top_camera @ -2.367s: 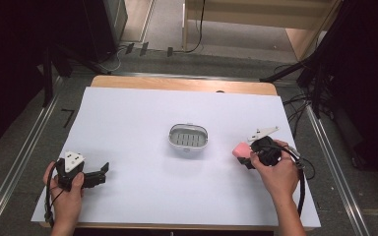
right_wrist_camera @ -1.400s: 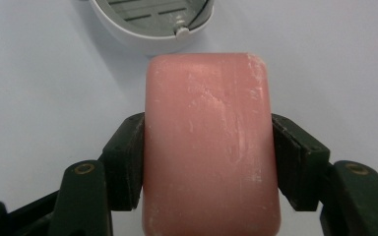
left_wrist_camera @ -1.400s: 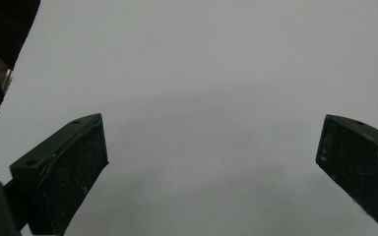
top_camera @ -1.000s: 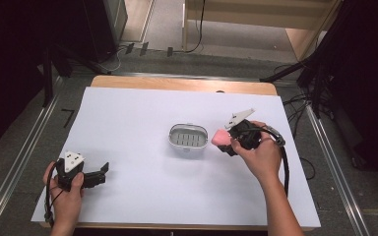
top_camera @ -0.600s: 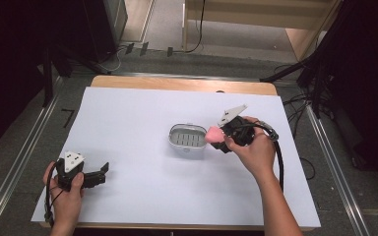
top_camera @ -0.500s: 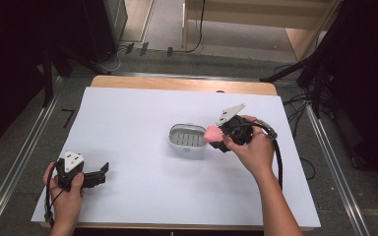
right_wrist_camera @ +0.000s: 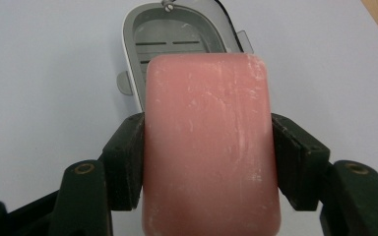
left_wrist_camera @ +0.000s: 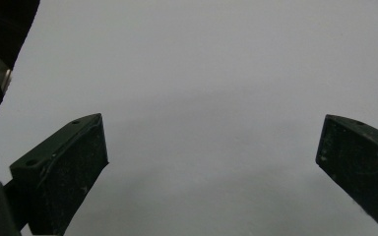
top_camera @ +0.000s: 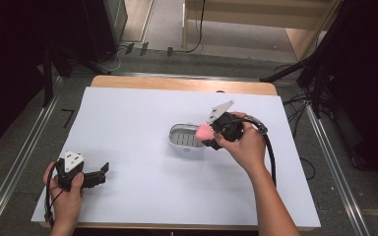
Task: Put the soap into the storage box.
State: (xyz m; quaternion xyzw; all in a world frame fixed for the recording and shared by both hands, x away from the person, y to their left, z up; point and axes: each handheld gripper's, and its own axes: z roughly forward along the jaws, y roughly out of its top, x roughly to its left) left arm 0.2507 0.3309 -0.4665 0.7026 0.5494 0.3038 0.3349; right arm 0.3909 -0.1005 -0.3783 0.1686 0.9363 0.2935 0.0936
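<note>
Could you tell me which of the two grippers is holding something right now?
The right gripper, clamped on the pink soap bar beside the soap dish; the left gripper is open.

Left gripper [top_camera: 96, 178], lower left of the high view: black body topped by a pale grey three-cornered plate with small dark holes; a thin black cable loops below the hand [top_camera: 65, 196]. In the left gripper view its fingers [left_wrist_camera: 64, 172] are flat black blocks with scuffed, speckled pads and small round holes on the upper edges. Right gripper [top_camera: 207, 136], centre right of the high view: black body, tilted grey plate, and a thick black cable with a grey collar curving along the forearm. In the right gripper view its fingers [right_wrist_camera: 123, 162] are black and angular, with brass-coloured screws at the lower corners. Both forearms are bare, without sleeves.
</note>
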